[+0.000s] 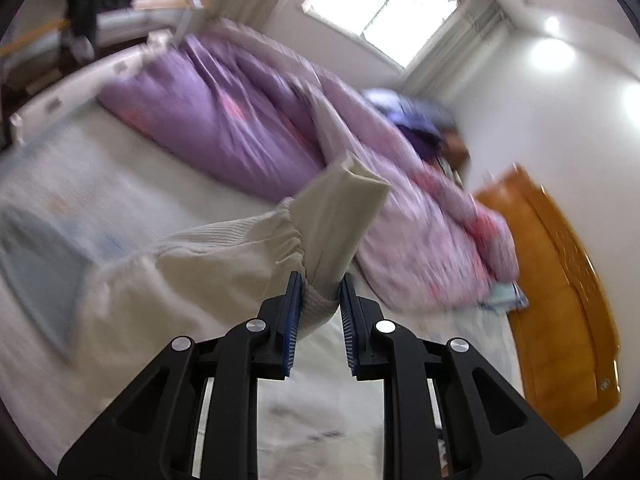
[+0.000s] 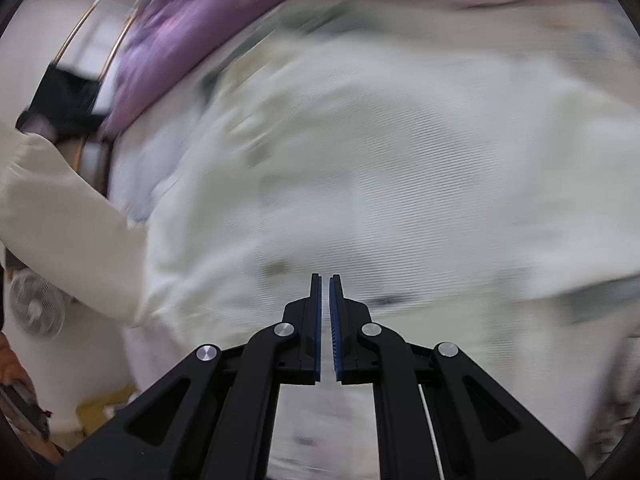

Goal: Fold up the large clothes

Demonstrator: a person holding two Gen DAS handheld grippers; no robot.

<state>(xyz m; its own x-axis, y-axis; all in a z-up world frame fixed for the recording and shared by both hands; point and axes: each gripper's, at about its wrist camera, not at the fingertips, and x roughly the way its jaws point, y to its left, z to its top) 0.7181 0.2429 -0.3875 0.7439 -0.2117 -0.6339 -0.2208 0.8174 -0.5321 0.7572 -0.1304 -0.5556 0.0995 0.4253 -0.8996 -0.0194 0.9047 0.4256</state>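
Observation:
A cream garment (image 1: pixel 224 256) lies across the bed. My left gripper (image 1: pixel 320 284) is shut on its sleeve end, with the smooth cuff (image 1: pixel 344 204) sticking up past the blue pads and the gathered ribbed sleeve trailing left. In the right wrist view the same garment's body (image 2: pixel 400 168) spreads flat and blurred below my right gripper (image 2: pixel 325 280), whose pads stand nearly together with nothing between them. A cream sleeve (image 2: pixel 68 220) hangs lifted at the left of that view.
A purple and pink quilt (image 1: pixel 240 120) is bunched along the far side of the bed. A wooden headboard (image 1: pixel 560 280) stands at the right. The pale bedsheet (image 1: pixel 80 168) lies under everything. A white fan (image 2: pixel 38 308) stands beside the bed.

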